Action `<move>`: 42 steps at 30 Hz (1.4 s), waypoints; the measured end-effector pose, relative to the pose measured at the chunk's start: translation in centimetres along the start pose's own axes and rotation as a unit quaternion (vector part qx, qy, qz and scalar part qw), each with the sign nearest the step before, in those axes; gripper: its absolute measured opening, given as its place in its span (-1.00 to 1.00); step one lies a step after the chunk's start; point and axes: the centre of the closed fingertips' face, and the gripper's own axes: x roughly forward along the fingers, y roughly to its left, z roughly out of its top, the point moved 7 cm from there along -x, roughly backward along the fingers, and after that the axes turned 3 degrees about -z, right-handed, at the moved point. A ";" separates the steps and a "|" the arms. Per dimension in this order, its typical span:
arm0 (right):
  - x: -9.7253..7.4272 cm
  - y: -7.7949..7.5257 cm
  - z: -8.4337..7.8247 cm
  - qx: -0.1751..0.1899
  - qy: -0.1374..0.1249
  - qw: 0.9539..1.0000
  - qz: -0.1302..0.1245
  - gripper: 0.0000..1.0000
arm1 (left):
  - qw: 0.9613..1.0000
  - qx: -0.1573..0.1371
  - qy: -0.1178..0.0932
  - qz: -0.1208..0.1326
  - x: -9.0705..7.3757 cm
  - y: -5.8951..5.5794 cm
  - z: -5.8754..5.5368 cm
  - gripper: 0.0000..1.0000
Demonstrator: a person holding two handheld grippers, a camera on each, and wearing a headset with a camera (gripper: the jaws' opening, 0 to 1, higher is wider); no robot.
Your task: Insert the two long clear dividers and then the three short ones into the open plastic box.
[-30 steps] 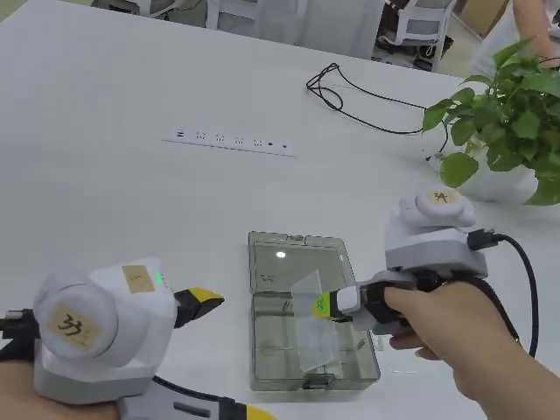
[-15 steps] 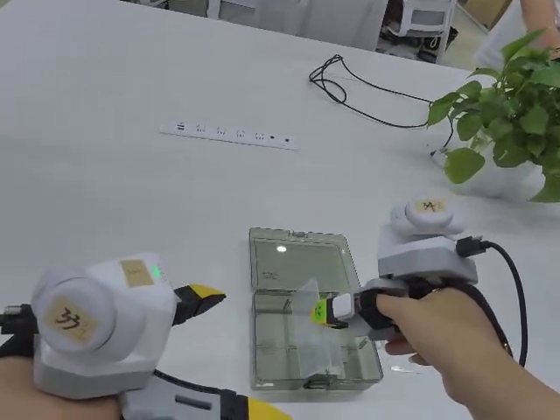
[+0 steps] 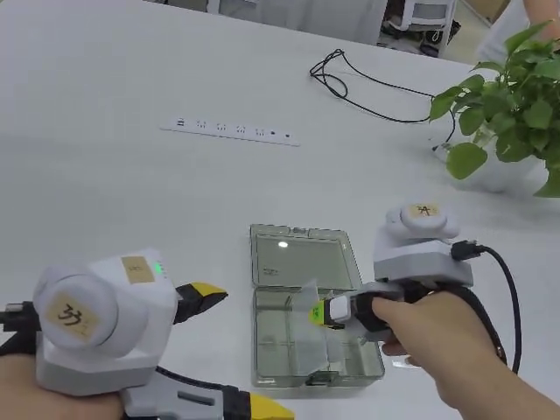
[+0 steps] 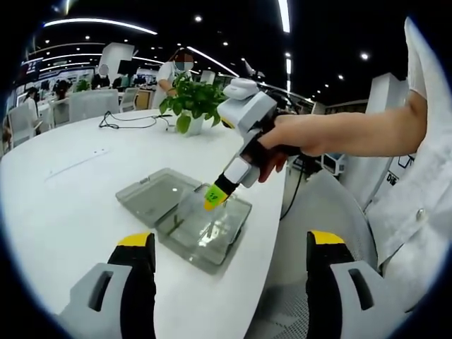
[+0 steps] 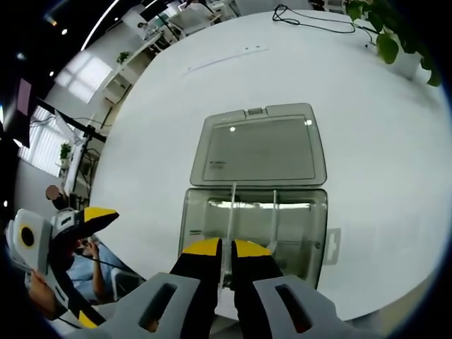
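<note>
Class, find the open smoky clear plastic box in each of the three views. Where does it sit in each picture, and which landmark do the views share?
Head view: the open smoky clear plastic box lies lower centre.
Left gripper view: box left of centre.
Right gripper view: box at centre, beyond the right tongs, shut on a clear divider.
Shared landmark: the leafy green potted plant, high in every view.

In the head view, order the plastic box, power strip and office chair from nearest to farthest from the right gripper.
1. plastic box, right under the right gripper.
2. power strip, farther ahead, to the left.
3. office chair, far off, top right.
</note>
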 end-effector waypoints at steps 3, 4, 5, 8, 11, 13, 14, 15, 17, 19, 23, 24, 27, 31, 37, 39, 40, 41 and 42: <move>0.0 -0.1 0.1 -0.003 0.000 1.000 -0.001 -0.87 | 1.000 -0.002 0.000 0.001 0.0 0.0 0.0 0.80; 0.1 -0.1 0.1 -0.003 0.000 1.000 -0.001 -0.87 | 1.000 -0.002 -0.001 0.001 0.0 0.0 -0.1 0.80; 0.1 -0.1 0.1 -0.004 -0.001 1.000 0.000 -0.87 | 1.000 -0.001 -0.001 0.001 0.1 0.0 0.0 0.80; 0.2 0.1 0.1 -0.012 -0.001 1.000 -0.002 -0.87 | 1.000 -0.001 0.000 0.000 0.1 -0.1 -0.1 0.80; 0.2 0.0 0.1 -0.014 -0.001 1.000 -0.004 -0.87 | 1.000 -0.002 0.002 0.001 0.0 -0.1 -0.1 0.79; 0.2 0.1 0.1 -0.018 -0.001 1.000 -0.006 -0.87 | 1.000 -0.002 0.000 0.001 0.0 -0.1 -0.1 0.79; 0.2 0.2 0.1 -0.021 -0.001 1.000 -0.006 -0.87 | 1.000 -0.003 -0.001 0.001 0.0 -0.1 -0.1 0.79; 0.2 0.2 0.1 -0.026 0.000 1.000 -0.007 -0.87 | 1.000 -0.003 0.001 0.002 0.0 -0.1 -0.2 0.79; 0.4 0.4 0.2 -0.033 0.001 0.999 -0.008 -0.87 | 1.000 -0.003 0.002 0.002 0.0 0.0 -0.2 0.79; 0.6 0.5 0.1 -0.045 0.005 0.999 -0.009 -0.87 | 1.000 -0.004 0.001 0.002 0.0 -0.1 -0.3 0.79; 0.9 0.6 0.0 -0.050 0.009 0.999 -0.002 -0.86 | 1.000 -0.005 0.003 0.003 0.0 -0.1 -0.3 0.79; 0.9 0.6 0.0 -0.052 0.010 0.999 -0.002 -0.86 | 1.000 -0.005 0.003 0.003 0.0 -0.1 -0.3 0.79; 1.0 0.8 0.1 -0.058 0.011 0.998 0.000 -0.86 | 1.000 -0.005 0.001 0.002 0.1 -0.2 -0.2 0.79; 1.4 1.1 0.1 -0.072 0.014 0.997 0.002 -0.85 | 1.000 -0.006 0.001 0.003 0.2 -0.2 -0.2 0.79; 1.9 1.0 -0.2 -0.083 0.017 0.996 0.006 -0.84 | 1.000 -0.004 0.003 0.003 0.2 -0.2 -0.2 0.79; 2.1 0.9 -0.2 -0.083 0.017 0.996 0.009 -0.83 | 1.000 -0.005 0.002 0.004 0.2 -0.1 -0.2 0.79; 2.3 0.9 -0.3 -0.085 0.019 0.996 0.011 -0.83 | 1.000 -0.005 0.003 0.004 0.2 -0.1 -0.2 0.80; 2.5 0.8 -0.3 -0.086 0.020 0.996 0.012 -0.83 | 1.000 -0.004 0.004 0.004 0.2 -0.1 -0.2 0.80; 2.6 0.8 -0.4 -0.088 0.020 0.996 0.013 -0.83 | 1.000 -0.003 0.004 0.004 0.2 -0.1 -0.2 0.80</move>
